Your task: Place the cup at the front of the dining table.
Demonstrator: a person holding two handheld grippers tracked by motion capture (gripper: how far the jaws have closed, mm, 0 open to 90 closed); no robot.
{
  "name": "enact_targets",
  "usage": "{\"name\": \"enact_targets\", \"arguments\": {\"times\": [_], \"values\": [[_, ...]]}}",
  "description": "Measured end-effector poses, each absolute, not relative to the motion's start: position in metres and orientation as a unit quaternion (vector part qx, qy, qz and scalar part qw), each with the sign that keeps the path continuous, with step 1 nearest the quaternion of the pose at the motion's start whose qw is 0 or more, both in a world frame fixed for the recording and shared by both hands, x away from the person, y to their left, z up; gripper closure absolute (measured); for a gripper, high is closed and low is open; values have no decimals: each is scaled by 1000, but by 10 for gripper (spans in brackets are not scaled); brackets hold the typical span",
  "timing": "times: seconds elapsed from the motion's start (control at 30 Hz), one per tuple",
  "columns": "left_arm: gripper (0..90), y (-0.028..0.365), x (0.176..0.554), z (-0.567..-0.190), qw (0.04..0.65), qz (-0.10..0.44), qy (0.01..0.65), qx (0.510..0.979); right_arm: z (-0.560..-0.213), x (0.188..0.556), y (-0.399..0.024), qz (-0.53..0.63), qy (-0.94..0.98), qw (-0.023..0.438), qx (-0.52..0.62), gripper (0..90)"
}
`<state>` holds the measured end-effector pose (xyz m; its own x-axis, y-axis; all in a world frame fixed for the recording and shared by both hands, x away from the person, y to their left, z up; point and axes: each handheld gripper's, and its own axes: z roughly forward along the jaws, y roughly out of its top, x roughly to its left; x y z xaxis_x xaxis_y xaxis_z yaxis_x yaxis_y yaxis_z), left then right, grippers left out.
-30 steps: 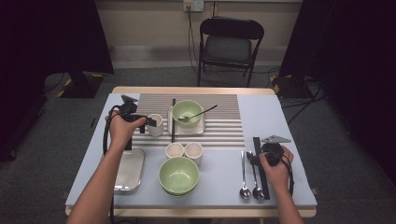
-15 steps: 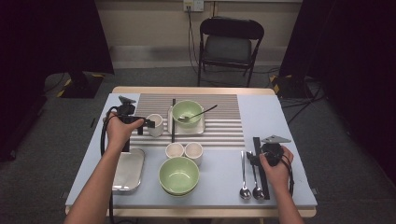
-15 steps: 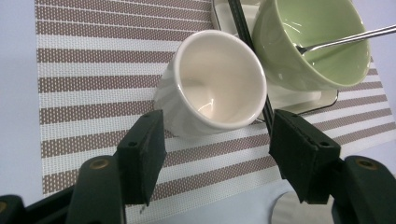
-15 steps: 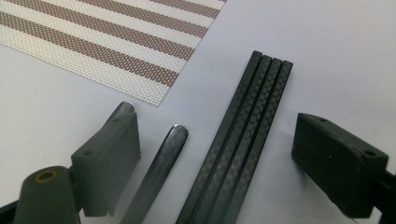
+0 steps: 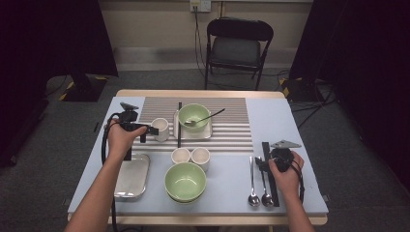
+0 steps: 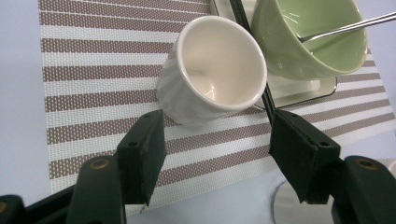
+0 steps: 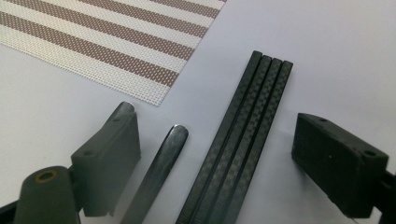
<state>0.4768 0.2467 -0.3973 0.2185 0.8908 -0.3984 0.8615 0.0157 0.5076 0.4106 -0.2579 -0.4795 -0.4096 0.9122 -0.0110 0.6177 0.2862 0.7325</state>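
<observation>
Table: your blue table [image 5: 290,121] has a striped mat [image 5: 227,130] | Left: your left gripper [image 6: 215,140] is open, close to the white cup [image 6: 215,70] on the mat, not touching | Right: your right gripper [image 7: 215,154] is open over black chopsticks [image 7: 243,135] and a spoon handle [image 7: 161,163].

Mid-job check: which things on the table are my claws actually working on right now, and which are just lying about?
In hand:
- white cup, just ahead of the open left claw, not gripped
- black chopsticks, between the open right claw's jaws, untouched
- spoon handle, beside them

Lying about:
- green bowl with spoon
- front green bowl
- two small cups
- steel tray
</observation>
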Motion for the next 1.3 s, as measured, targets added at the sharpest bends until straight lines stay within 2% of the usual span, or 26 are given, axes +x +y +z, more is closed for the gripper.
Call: {"name": "enact_targets", "arguments": {"times": [1.3], "values": [[343, 258, 451, -400, 349, 22, 613, 708, -480, 411, -258, 333, 771, 221, 496, 144]]}}
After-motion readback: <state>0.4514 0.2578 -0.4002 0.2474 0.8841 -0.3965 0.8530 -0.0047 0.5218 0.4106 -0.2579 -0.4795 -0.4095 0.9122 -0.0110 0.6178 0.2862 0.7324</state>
